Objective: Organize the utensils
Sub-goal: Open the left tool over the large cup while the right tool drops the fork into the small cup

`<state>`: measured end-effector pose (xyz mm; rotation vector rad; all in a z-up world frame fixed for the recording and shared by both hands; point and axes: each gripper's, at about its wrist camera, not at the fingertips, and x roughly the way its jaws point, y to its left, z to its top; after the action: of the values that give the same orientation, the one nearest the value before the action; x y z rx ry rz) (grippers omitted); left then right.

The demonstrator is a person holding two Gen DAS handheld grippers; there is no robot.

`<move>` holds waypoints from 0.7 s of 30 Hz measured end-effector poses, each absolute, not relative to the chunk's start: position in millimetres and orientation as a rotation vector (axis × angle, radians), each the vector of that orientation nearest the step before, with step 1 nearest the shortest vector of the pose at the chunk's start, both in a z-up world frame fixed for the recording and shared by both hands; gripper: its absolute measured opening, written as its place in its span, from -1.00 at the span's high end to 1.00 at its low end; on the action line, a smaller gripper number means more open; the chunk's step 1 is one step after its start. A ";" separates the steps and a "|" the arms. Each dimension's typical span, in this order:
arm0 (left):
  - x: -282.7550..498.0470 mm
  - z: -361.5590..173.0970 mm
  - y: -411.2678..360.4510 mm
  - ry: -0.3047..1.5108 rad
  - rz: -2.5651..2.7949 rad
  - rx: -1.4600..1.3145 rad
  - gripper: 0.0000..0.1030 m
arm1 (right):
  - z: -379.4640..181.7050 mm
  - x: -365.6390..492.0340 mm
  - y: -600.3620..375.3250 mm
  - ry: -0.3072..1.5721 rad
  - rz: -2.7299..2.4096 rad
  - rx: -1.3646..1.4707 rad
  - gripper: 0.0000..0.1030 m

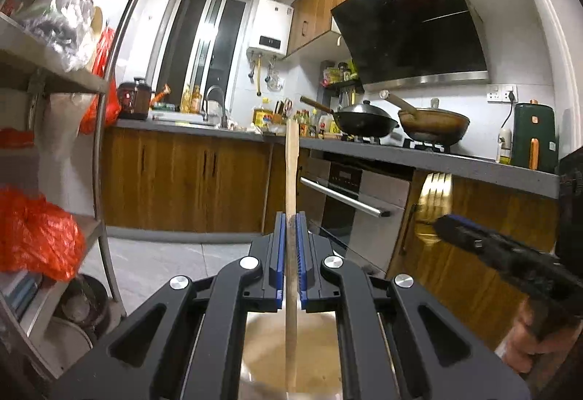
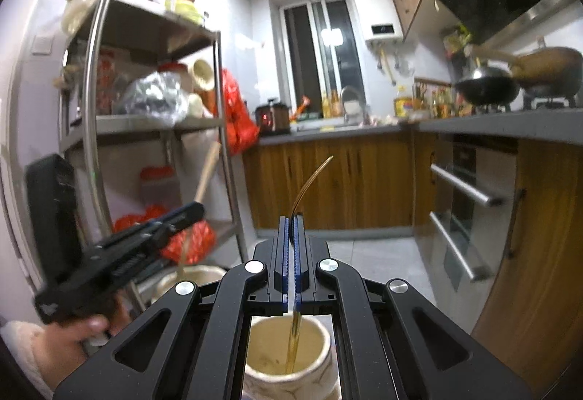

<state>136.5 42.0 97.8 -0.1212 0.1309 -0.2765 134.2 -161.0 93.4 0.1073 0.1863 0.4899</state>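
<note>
In the left wrist view my left gripper [image 1: 290,217] is shut on a long wooden utensil [image 1: 291,159] that stands upright between the blue pads. Its lower end hangs over a beige jar [image 1: 317,334] below the jaws. My right gripper [image 1: 442,223] shows at the right with a golden utensil [image 1: 433,195]. In the right wrist view the right gripper [image 2: 292,221] is shut on that thin curved golden utensil [image 2: 309,181], whose lower end dips into a cream jar [image 2: 317,338]. The left gripper [image 2: 195,209] holds the wooden utensil [image 2: 207,174] at the left, over a second cream rim [image 2: 204,272].
A metal shelf rack [image 2: 218,123] with bags and bowls stands at the left. The grey counter [image 1: 400,152] carries a sink, bottles, two woks [image 1: 364,121] and a green appliance [image 1: 533,134]. An oven front [image 1: 357,195] with bar handles sits below it.
</note>
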 end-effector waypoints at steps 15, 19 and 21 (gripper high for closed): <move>129.1 74.1 37.8 0.226 -0.234 -0.038 0.89 | 77.0 147.0 -163.2 0.254 0.440 0.136 0.94; 127.9 73.3 38.9 0.225 -0.231 -0.039 0.89 | 74.7 151.2 -169.0 0.261 0.419 0.147 0.93; 127.6 72.7 39.9 0.223 -0.229 -0.039 0.88 | 73.2 153.8 -171.2 0.269 0.415 0.154 0.92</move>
<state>127.6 39.9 72.7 -0.0391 0.2234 -0.2294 153.8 -171.2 73.2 0.1542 0.2692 0.4146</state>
